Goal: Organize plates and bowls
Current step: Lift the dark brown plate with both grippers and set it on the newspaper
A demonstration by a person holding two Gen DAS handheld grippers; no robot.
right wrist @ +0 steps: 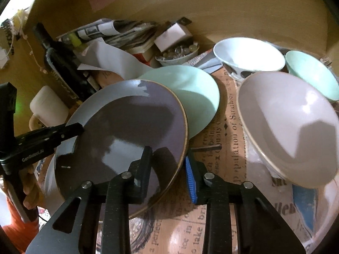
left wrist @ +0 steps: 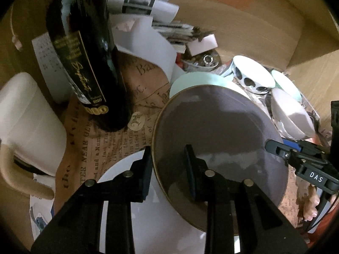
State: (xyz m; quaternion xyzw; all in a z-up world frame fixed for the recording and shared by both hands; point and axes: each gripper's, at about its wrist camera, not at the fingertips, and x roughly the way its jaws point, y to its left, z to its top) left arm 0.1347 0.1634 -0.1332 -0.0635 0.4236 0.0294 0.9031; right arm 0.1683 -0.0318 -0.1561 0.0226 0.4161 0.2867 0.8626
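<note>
A dark grey plate (left wrist: 220, 135) (right wrist: 131, 131) with a brown rim is held tilted between both grippers. My left gripper (left wrist: 169, 169) straddles its left rim, one finger under and one on top. My right gripper (right wrist: 169, 169) straddles its right rim the same way; it also shows at the right of the left wrist view (left wrist: 275, 148). A white plate (left wrist: 152, 216) lies under the grey one. A mint plate (right wrist: 190, 91) (left wrist: 197, 80) lies behind it. A pale grey bowl (right wrist: 290, 127), a white bowl (right wrist: 250, 55) and a mint bowl (right wrist: 311, 72) stand at the right.
A dark wine bottle (left wrist: 84, 53) and a cream mug (left wrist: 27, 127) stand at the left. Papers (left wrist: 144, 38), newspapers (right wrist: 118, 31), a small box (right wrist: 173, 35) and a dish of glass beads (right wrist: 178, 55) crowd the back. A newsprint mat (right wrist: 222, 127) covers the table.
</note>
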